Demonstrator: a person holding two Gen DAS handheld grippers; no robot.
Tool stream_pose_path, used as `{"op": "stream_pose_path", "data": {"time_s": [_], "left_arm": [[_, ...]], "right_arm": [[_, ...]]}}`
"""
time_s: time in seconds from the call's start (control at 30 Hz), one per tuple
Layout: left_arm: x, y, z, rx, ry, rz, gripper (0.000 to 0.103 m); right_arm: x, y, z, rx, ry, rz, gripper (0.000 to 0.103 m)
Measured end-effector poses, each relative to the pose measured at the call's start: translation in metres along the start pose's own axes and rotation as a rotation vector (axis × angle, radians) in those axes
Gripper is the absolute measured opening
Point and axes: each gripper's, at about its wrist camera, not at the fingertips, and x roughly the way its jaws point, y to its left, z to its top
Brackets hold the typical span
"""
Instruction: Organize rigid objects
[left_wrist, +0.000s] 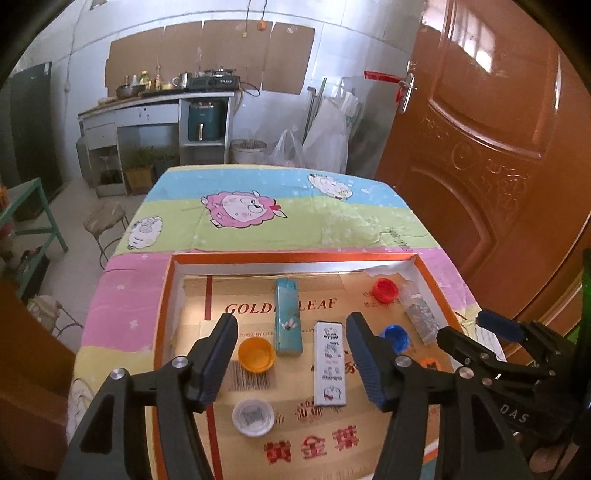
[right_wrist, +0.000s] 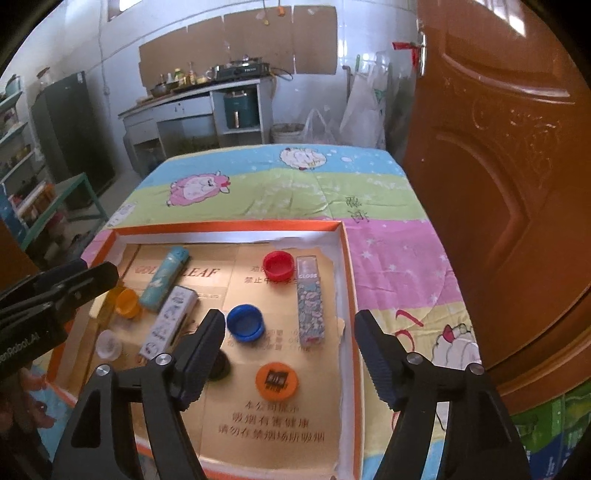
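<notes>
The left gripper (left_wrist: 291, 354) stands with its jaws spread wide and nothing pinched; its ribbed dark-blue pads hang above the tray floor. Between them, lying flat, are an orange bottle cap (left_wrist: 256, 354) at about 9 o'clock, a teal lighter (left_wrist: 288, 317) at 12 o'clock and a white printed rectangular case (left_wrist: 330, 363) just right of centre. A clear cap (left_wrist: 253, 416) sits at 7 o'clock, near the left finger's base.

The right gripper (right_wrist: 290, 356) is likewise spread and empty. A blue cap (right_wrist: 245, 322), open side up, lies just beside its left finger at 11 o'clock; an orange disc lid (right_wrist: 276, 381) with a dark printed label lies between the fingers at 6 o'clock. A dark round thing is mostly hidden behind the left finger and cannot be identified. Further out, at 12 o'clock, a red cap (right_wrist: 278, 264) touches or nearly touches the top of a patterned lip-gloss box (right_wrist: 310, 302).

All of these lie in a shallow cardboard tray (right_wrist: 345, 266) with orange rims, white inner walls and a glossy gold floor printed with red lettering, partly cut off by the fingers. The tray rests on a tablecloth (right_wrist: 388, 258) striped in pastel bands with cartoon sheep. A brown panelled door (right_wrist: 498, 184) fills the 3 o'clock side; a kitchen counter (right_wrist: 192, 99) stands far off at 12 o'clock, its contents too small to make out.
</notes>
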Motion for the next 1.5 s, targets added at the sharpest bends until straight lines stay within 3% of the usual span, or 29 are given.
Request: {"op": "stream_pose_path", "data": {"time_s": [0.77, 1.5], "left_arm": [[-0.106, -0.018, -0.052, -0.006, -0.11, 0.024, 0.061], [-0.191, -0.032, -0.112, 0.003, -0.227, 0.103, 0.061]], "right_arm": [[-0.111, 0.019, -0.043, 0.021, -0.134, -0.035, 0.074], [-0.203, 0.048, -0.101, -0.011, -0.261, -0.061, 0.074]]}}
